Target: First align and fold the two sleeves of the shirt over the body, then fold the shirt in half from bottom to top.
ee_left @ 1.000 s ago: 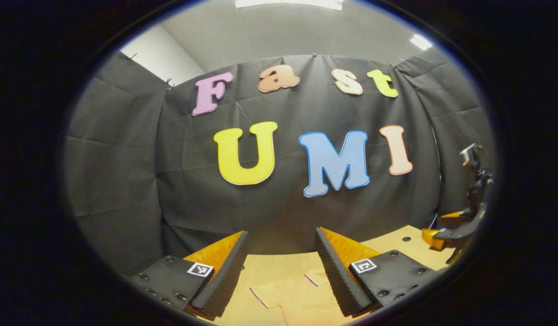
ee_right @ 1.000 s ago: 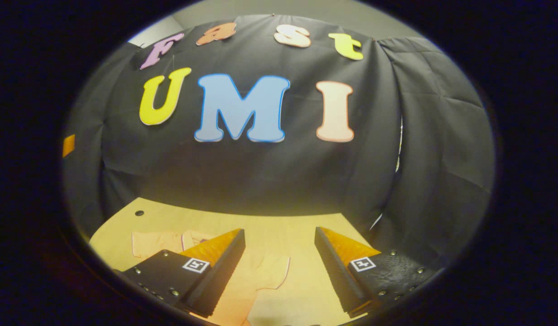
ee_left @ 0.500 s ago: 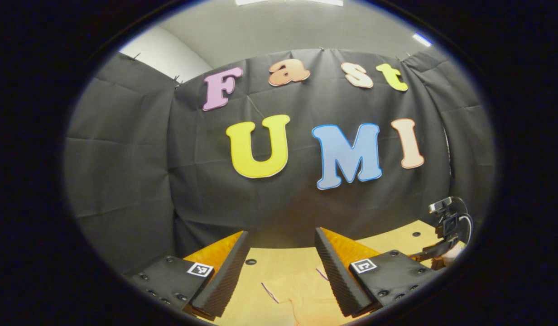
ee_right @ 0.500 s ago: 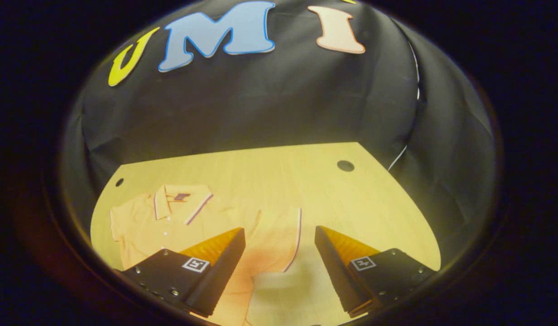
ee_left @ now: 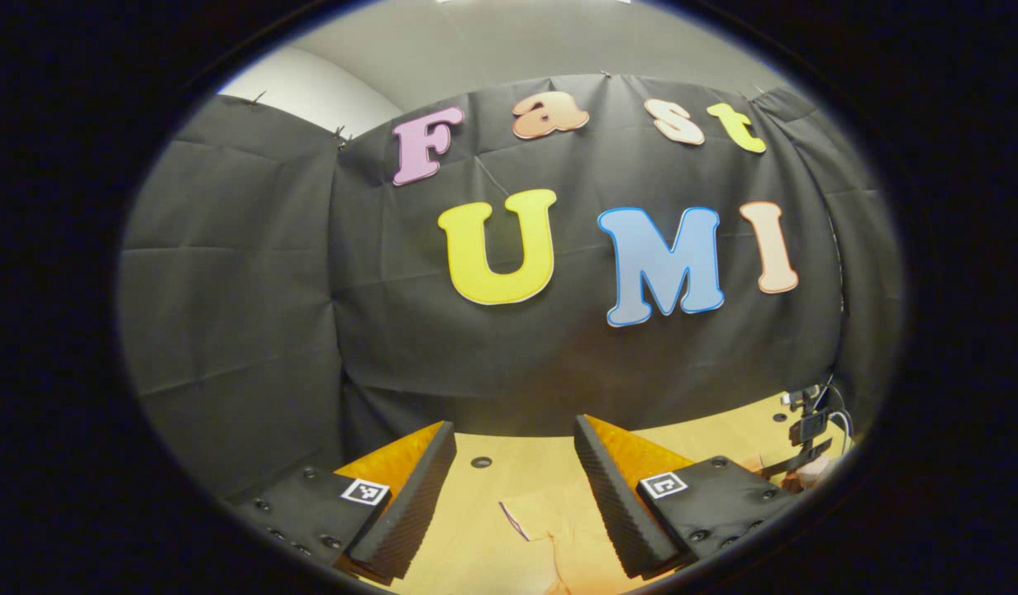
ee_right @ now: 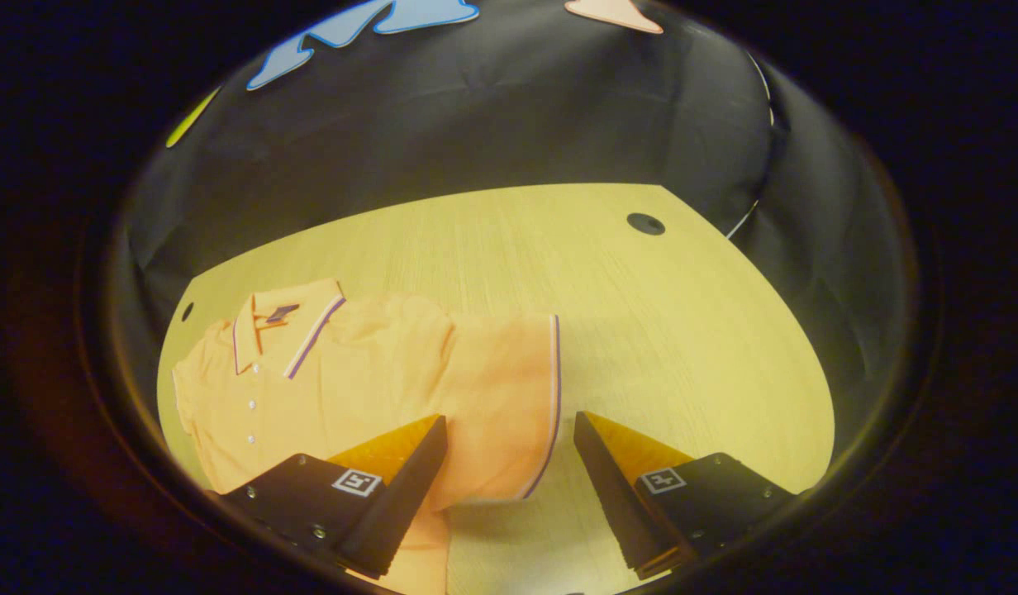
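An orange polo shirt (ee_right: 344, 372) with a striped collar lies flat on the light wooden table (ee_right: 641, 330), its one sleeve (ee_right: 509, 397) spread out toward the right. My right gripper (ee_right: 509, 487) hovers open above that sleeve's trimmed cuff, nothing between its fingers. In the left gripper view my left gripper (ee_left: 513, 496) stands open over the table, and a piece of the shirt (ee_left: 558, 537) with a thin dark trim lies below it. The right gripper (ee_left: 811, 450) shows far off at the right edge of that view.
Black cloth walls close the table at the back and sides. Round holes (ee_right: 645, 223) (ee_left: 481, 462) sit in the tabletop near its far corners. Bare wood stretches to the right of the shirt.
The right gripper has tipped down and dropped toward the table, so the shirt and its sleeve now sit large before it. The left gripper has swung a little leftward.
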A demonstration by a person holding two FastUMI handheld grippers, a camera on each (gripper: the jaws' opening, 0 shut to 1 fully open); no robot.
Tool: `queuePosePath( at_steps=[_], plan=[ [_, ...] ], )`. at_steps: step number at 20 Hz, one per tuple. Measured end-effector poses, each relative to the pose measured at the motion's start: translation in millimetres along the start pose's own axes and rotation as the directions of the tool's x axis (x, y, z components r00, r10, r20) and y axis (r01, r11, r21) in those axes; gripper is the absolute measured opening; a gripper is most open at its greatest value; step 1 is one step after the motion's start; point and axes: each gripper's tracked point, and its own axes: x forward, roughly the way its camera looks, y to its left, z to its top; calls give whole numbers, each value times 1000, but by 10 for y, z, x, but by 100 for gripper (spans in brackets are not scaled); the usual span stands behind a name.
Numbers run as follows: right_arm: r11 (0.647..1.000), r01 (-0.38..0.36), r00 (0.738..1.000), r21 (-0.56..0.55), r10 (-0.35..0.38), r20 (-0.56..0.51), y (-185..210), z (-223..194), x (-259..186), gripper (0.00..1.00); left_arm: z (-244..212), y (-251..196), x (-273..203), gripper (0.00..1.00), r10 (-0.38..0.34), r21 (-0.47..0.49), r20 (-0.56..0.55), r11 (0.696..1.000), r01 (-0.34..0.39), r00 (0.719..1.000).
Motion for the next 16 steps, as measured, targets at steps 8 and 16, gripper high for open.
queuePosePath(
  at_steps=[8,16],
  plan=[
    [1000,11,999,1,-11,-47,-35,-47,59,36,-15,-44,57,99,-3,6,-1,1000,3,1000],
    [1000,13,997,-27,-14,-72,75,10,42,1,-69,-26,52,99,0,1,-17,1000,0,1000]
  ],
)
